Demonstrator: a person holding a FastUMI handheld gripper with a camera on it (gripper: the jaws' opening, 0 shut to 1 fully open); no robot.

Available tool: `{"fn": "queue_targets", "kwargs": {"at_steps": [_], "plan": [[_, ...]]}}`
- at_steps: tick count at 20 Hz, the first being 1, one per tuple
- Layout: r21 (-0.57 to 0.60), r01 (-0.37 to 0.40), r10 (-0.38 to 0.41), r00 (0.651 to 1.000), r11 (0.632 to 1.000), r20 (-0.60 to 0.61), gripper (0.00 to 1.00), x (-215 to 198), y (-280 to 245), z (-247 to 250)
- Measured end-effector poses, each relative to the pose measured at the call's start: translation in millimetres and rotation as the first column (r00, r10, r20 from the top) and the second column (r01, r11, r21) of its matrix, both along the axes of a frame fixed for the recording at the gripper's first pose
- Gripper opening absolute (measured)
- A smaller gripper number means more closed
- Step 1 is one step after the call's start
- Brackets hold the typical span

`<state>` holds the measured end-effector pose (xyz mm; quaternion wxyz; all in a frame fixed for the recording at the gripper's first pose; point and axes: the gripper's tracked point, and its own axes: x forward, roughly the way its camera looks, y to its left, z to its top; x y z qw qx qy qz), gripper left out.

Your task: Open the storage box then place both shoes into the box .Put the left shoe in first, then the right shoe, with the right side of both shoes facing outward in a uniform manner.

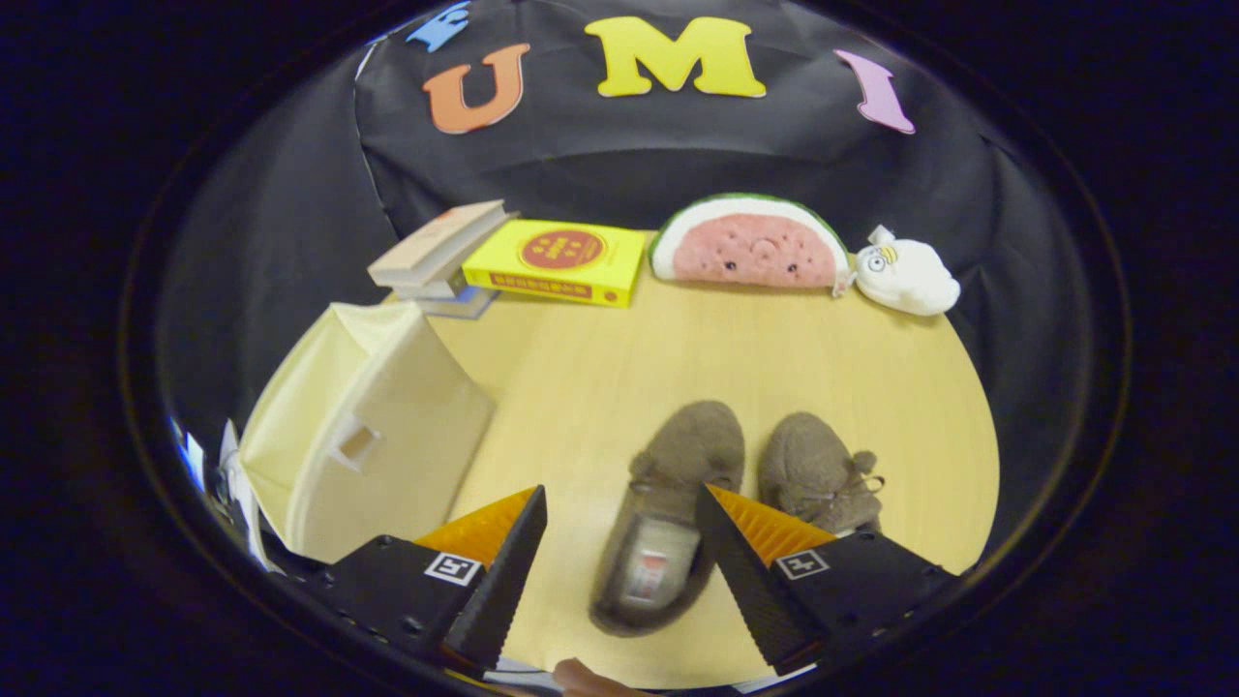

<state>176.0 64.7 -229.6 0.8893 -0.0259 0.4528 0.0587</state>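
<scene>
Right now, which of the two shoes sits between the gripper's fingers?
The left brown shoe, nearer the cream storage box; it lies between the open gripper fingers with its insole showing. The other shoe sits beyond the right finger.

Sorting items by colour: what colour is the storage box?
Cream, in the gripper view: the storage box sits beside the open tool.

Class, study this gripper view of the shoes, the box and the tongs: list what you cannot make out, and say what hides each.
1. Right shoe: its heel end is hidden behind one finger of the open tongs.
2. Left shoe, between the fingers: the insole label is too small to read.
3. Storage box: its near bottom corner is behind the other finger; whether the lid is latched cannot be told.
4. Books: the lower ones are covered by the top one.
</scene>
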Motion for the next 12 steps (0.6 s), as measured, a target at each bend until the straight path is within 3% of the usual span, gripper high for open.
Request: {"fn": "queue_targets", "kwargs": {"at_steps": [5, 9, 12], "plan": [[-0.024, 0.083, -0.085, 0.990, 0.996, -0.113, 0.89, -21.9, -35.7, -33.7], [-0.090, 0.128, -0.145, 0.964, 0.988, -0.225, 0.89, -22.1, -47.1, -45.9], [-0.096, 0.144, -0.166, 0.942, 0.985, -0.293, 0.82, -17.2, -46.1, -56.7]]}}
